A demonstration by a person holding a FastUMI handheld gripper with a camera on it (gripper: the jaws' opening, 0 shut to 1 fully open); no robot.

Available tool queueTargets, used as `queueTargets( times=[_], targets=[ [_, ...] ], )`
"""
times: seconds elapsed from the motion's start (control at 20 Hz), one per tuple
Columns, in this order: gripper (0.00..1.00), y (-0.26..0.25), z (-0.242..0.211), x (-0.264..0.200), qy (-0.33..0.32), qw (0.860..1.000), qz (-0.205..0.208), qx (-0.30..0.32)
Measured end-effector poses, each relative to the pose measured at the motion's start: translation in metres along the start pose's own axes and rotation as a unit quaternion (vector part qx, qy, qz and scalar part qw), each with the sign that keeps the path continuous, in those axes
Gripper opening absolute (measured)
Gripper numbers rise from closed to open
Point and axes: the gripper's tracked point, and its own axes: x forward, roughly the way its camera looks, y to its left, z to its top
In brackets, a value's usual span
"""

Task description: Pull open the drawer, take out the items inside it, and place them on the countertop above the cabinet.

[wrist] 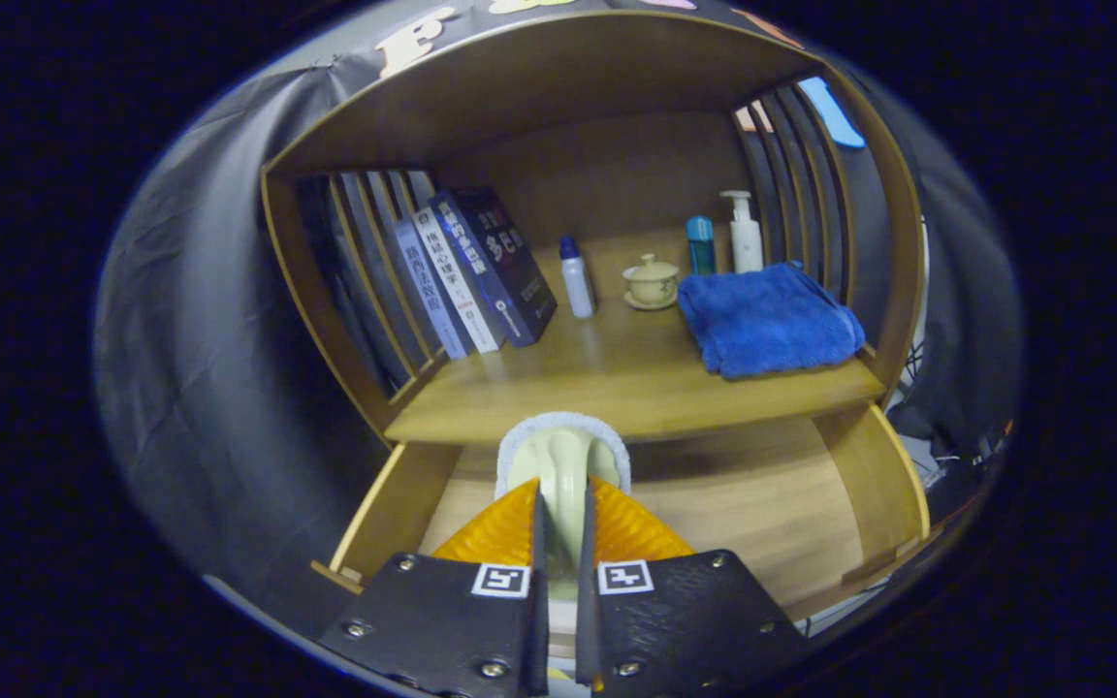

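Gripper view is showing me holding a pale brush above the open drawer, my gripper closed tight on its slim handle, both fingers pressing it from either side with almost no gap between them. The brush is sitting between my fingers and jutting just ahead of them, its white fuzzy-edged head hanging in front of the countertop lip. Its long axis is running straight along my fingers, handle toward me, head pointing forward at the cabinet. I am judging that the step in hand is carrying it up and onto the countertop, so I am wanting to rise enough for the head to pass over the front edge before going forward, keeping the clamp firm so the handle is not swivelling. A bare stretch of wood is lying ahead between the leaning books and the folded blue towel; I am aiming there, short of the small white bottle and the lidded teacup, then lowering until the head is resting before letting go.
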Motion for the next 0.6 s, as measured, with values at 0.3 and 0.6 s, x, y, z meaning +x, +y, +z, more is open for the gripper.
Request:
queueTargets(
  times=[0.3, 0.6],
  targets=[
    [0.11, 0.008, 0.054, 0.016, -0.103, 0.995, 0.016, 0.002],
    [0.11, -0.015, 0.062, 0.058, -0.092, 0.995, -0.023, -0.003]
  ],
)
